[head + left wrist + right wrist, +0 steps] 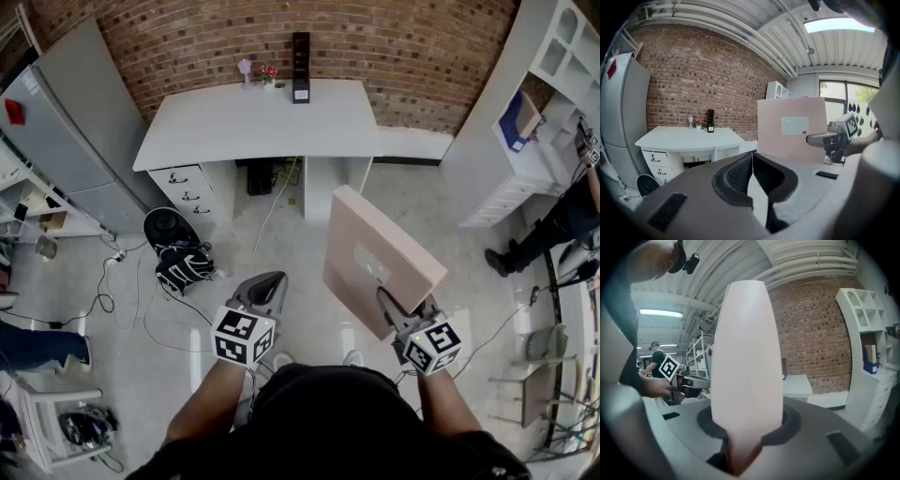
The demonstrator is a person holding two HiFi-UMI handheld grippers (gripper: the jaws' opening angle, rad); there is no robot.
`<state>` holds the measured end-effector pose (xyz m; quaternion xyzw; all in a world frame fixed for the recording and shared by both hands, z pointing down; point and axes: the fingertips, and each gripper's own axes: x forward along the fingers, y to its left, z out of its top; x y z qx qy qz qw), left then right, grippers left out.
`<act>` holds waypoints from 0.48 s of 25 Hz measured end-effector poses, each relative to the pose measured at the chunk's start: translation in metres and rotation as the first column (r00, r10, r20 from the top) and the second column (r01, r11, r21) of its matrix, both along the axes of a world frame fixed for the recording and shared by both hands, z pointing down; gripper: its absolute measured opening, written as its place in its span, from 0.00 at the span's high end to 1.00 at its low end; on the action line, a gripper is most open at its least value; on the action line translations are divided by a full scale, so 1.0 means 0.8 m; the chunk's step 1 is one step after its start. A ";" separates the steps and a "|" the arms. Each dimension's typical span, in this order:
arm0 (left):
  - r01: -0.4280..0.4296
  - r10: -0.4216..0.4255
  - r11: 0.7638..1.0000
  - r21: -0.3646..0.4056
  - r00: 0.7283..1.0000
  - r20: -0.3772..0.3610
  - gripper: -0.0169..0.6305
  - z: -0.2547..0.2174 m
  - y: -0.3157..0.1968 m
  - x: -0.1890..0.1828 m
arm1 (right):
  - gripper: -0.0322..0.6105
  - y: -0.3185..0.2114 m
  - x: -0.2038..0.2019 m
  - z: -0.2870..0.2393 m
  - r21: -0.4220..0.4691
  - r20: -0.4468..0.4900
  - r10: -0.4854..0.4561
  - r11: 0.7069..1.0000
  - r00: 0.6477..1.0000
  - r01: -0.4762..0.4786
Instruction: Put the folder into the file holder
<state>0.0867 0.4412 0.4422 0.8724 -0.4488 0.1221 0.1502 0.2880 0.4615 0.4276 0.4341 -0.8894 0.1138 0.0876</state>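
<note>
A thick pink folder [375,258] with a pale label is held upright in the air, my right gripper [398,312] shut on its lower edge. In the right gripper view the folder's spine [747,362] rises straight up between the jaws. From the left gripper view its labelled face [792,129] shows at the right. My left gripper [265,291] hangs beside it to the left, shut and with nothing in it; its pads meet in a line [751,174]. A black file holder [301,67] stands at the back of the white desk [253,127], against the brick wall.
A small flower pot [269,75] and a purple ornament [245,70] sit left of the file holder. Cables, a black bag [184,265] and a fan [166,225] lie on the floor left of the desk. White shelving [539,103] stands at the right, a grey cabinet [70,131] at the left.
</note>
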 end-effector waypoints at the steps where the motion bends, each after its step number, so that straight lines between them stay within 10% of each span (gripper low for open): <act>1: -0.001 0.001 1.000 -0.003 1.000 0.000 0.96 0.000 0.002 0.000 | 0.72 0.002 -0.002 0.000 -0.001 -0.006 -0.004 1.000 1.000 0.004; 12: 0.002 -0.002 1.000 -0.004 1.000 -0.004 0.96 0.003 0.005 -0.014 | 0.72 0.008 -0.024 0.003 -0.010 -0.012 -0.024 1.000 1.000 0.024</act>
